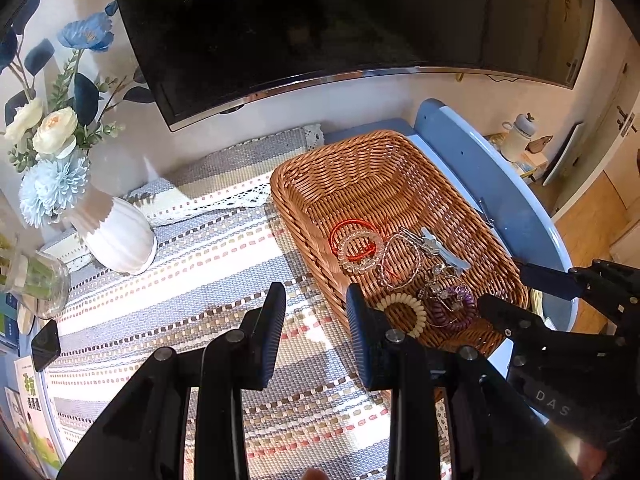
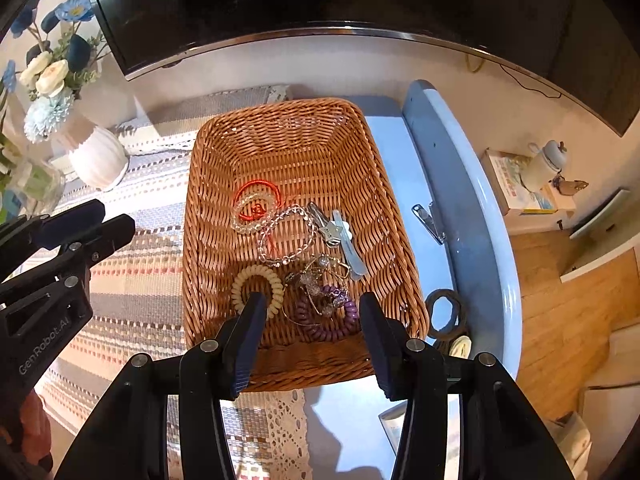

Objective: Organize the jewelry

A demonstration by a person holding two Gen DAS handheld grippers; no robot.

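A brown wicker basket (image 2: 288, 144) (image 1: 360, 160) sits on the striped cloth. In it lie a red cord bracelet (image 2: 256, 200), a clear bead bracelet (image 2: 246, 226), a clear bead string (image 2: 286, 236), a cream coil hair tie (image 2: 258, 284), a purple coil hair tie (image 2: 332, 320), a tangled charm chain (image 2: 316, 276) and a pale blue hair clip (image 2: 344, 240). My right gripper (image 2: 312, 328) is open and empty above the basket's near end. My left gripper (image 1: 316, 320) is open and empty over the cloth, left of the basket's near corner.
A dark hair tie (image 2: 446, 312) and a nail clipper (image 2: 430, 222) lie on the blue tabletop right of the basket. A white vase with flowers (image 1: 120, 240) and a glass jar (image 1: 36, 280) stand at the left. A TV (image 1: 320, 20) hangs behind.
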